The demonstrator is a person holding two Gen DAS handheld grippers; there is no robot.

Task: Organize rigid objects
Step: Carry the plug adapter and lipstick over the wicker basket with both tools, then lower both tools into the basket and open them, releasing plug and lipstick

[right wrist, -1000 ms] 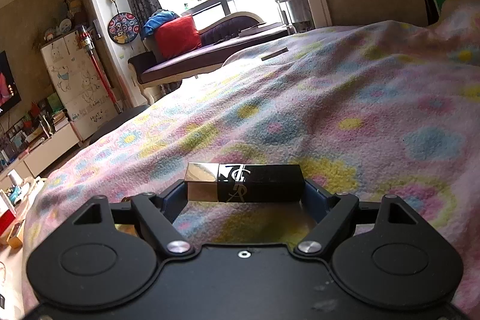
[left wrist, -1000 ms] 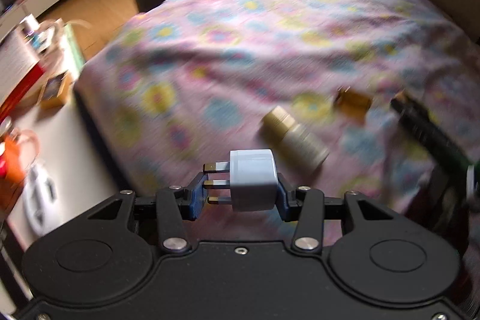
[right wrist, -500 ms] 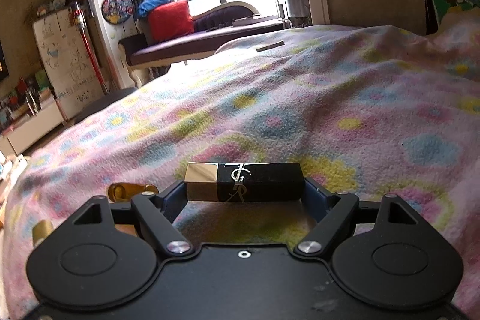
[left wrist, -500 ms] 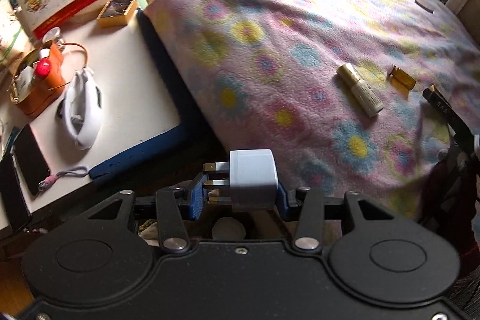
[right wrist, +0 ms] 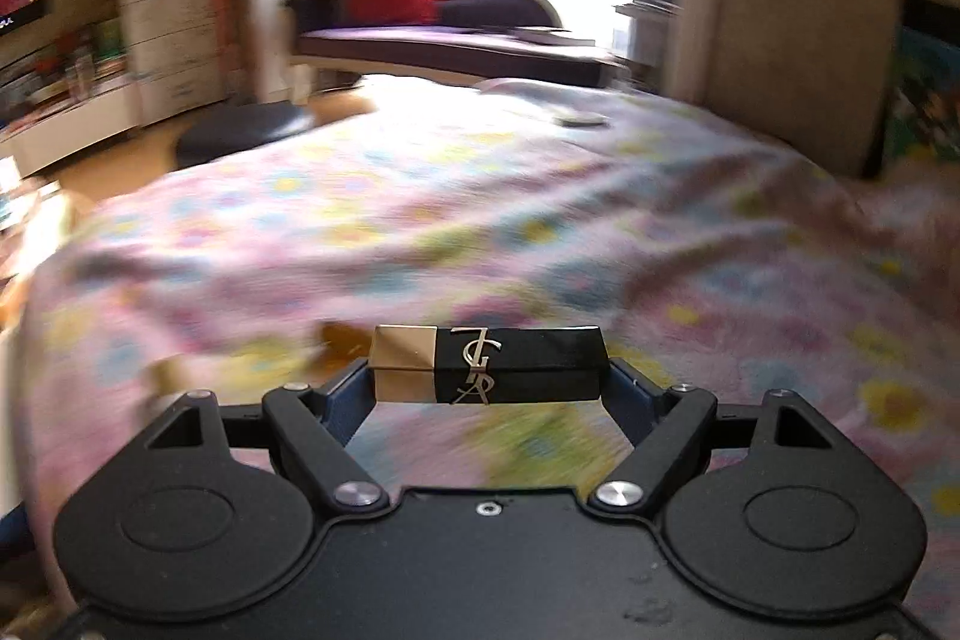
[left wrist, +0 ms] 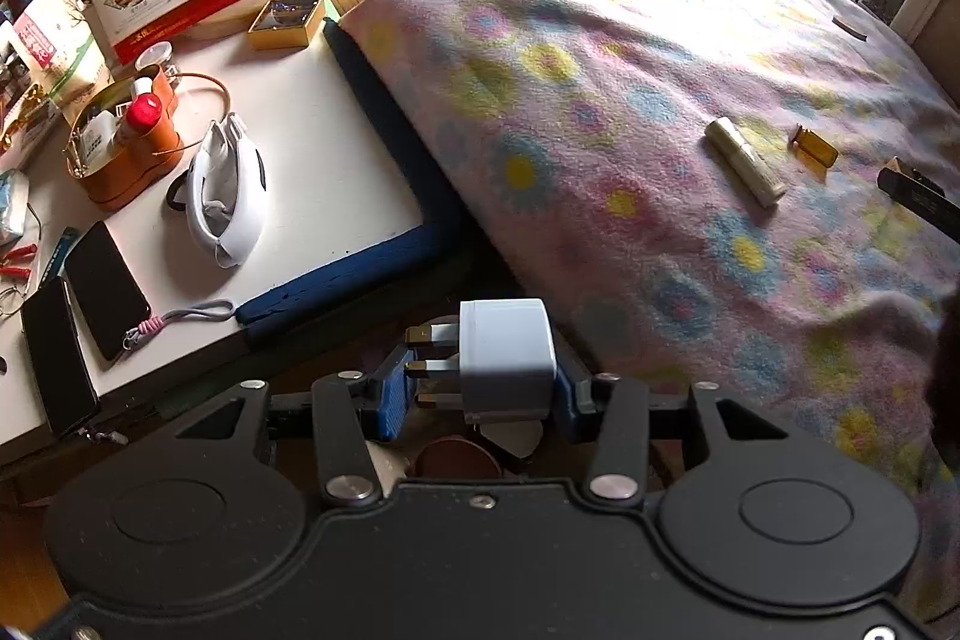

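One white plug adapter [left wrist: 507, 361], three brass pins pointing left, sits clenched in the left gripper [left wrist: 480, 379] at lower centre. One black-and-gold lipstick [right wrist: 487, 365] lies crosswise, grasped by the right gripper [right wrist: 489, 388]. Two small items on the bed [left wrist: 600, 100]: a cream tube [left wrist: 744, 161] and an amber piece [left wrist: 814, 152], right of frame.

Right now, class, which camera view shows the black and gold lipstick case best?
The right wrist view: the black and gold lipstick case lies crosswise, sharp and close, clamped in the right hand-held gripper, with its gold end and monogram plain. The left wrist view shows only a dark sliver of it at the right edge.
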